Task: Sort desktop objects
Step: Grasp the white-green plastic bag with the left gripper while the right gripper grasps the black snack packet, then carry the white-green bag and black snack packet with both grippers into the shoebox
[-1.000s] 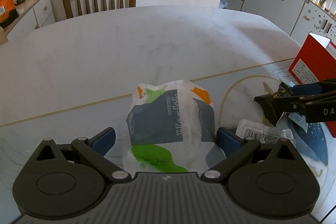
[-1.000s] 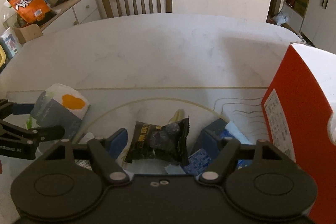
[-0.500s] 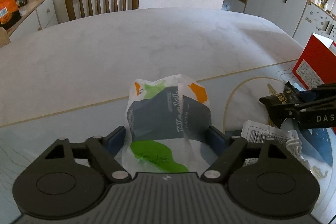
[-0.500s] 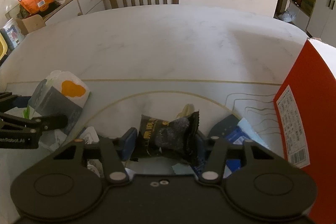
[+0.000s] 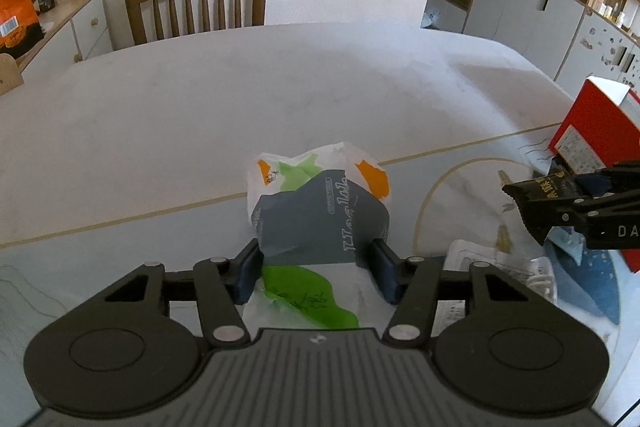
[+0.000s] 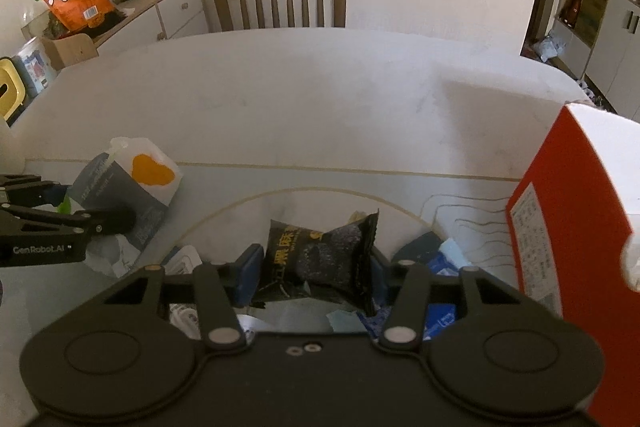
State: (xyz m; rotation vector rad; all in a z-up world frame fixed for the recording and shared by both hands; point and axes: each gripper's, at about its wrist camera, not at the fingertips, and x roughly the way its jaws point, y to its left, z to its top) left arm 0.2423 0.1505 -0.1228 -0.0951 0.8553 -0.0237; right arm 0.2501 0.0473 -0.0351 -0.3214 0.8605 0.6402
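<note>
My left gripper is shut on a white tissue pack with grey, green and orange print, held just above the table. The pack also shows in the right wrist view. My right gripper is shut on a black snack packet with yellow characters, lifted over a pile of small packets. The packet also shows in the left wrist view. An open red box stands upright just right of the right gripper.
Blue and white packets and a white labelled sachet lie on the blue-patterned mat. The marble table stretches back to a wooden chair. A sideboard with an orange bag stands at the far left.
Both grippers closed from open onto their objects, the left on the tissue pack and the right on the black packet. Both objects have risen slightly off the table.
</note>
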